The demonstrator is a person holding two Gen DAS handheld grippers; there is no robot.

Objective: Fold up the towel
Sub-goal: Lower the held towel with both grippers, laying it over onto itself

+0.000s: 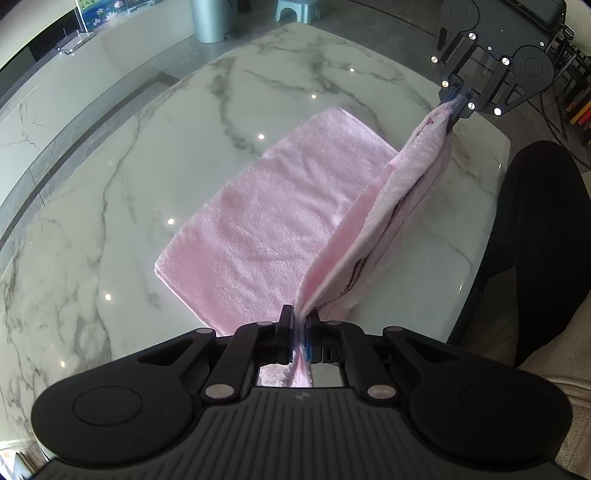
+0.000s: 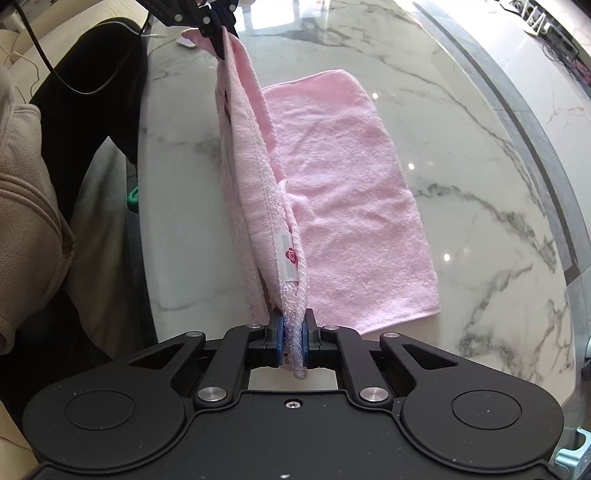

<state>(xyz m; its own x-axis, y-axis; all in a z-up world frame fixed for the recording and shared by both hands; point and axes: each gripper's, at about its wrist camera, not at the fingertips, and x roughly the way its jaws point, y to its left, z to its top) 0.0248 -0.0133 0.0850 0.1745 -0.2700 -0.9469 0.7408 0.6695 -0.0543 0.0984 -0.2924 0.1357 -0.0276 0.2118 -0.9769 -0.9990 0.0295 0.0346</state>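
A pink towel (image 1: 266,221) lies on the white marble table (image 1: 110,184), with its near long edge lifted and stretched taut between both grippers. My left gripper (image 1: 301,332) is shut on one corner of that edge. My right gripper (image 1: 458,101) is shut on the other corner, seen far right in the left wrist view. In the right wrist view my right gripper (image 2: 293,343) clamps the towel (image 2: 351,192) near its white label with a red rose (image 2: 290,258), and the left gripper (image 2: 216,22) holds the far corner at top.
The person's dark trousers (image 2: 92,92) and beige top (image 2: 29,206) are beside the table's near edge. A grey bin (image 1: 214,18) and a small stool (image 1: 297,9) stand on the floor beyond the table (image 2: 480,184).
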